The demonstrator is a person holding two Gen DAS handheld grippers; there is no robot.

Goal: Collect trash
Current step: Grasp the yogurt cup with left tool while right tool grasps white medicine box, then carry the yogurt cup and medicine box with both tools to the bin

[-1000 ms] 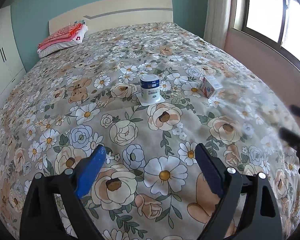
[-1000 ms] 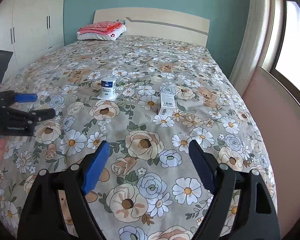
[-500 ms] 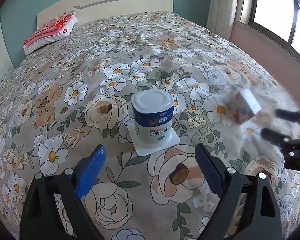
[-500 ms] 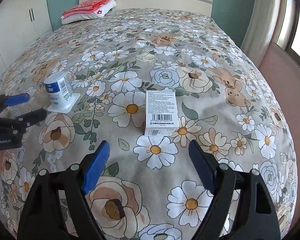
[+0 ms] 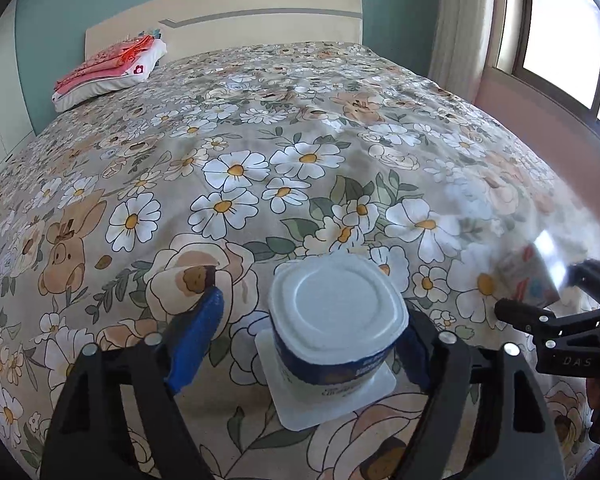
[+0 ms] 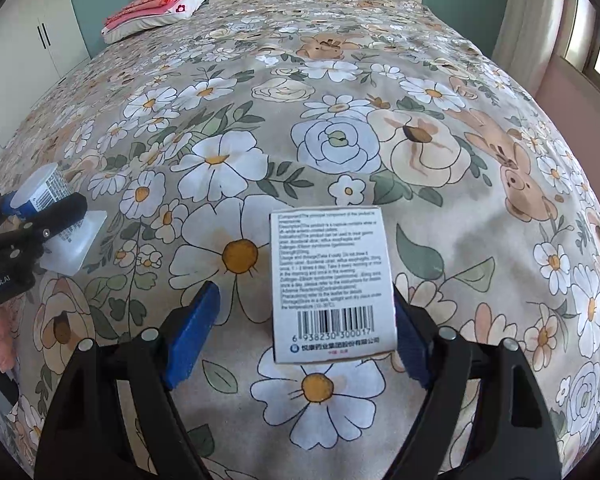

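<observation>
Cup [image 5: 332, 332] sits inverted on its square lid on the bed [image 5: 260, 152], between the fingers of the left claw [image 5: 306, 344]: wide open, right pad at or near the cup wall, left pad clear of it. Box [image 6: 332, 284] lies flat, barcode up, between the fingers of the right claw [image 6: 300, 340]: also wide open, right pad just beside the box edge, contact unclear, left pad apart. Nothing gripped. Pillow [image 5: 108, 72] far ahead by the headboard.

Left gripper [image 5: 306, 342], right gripper [image 6: 300, 338]: fingers spread wide.
</observation>
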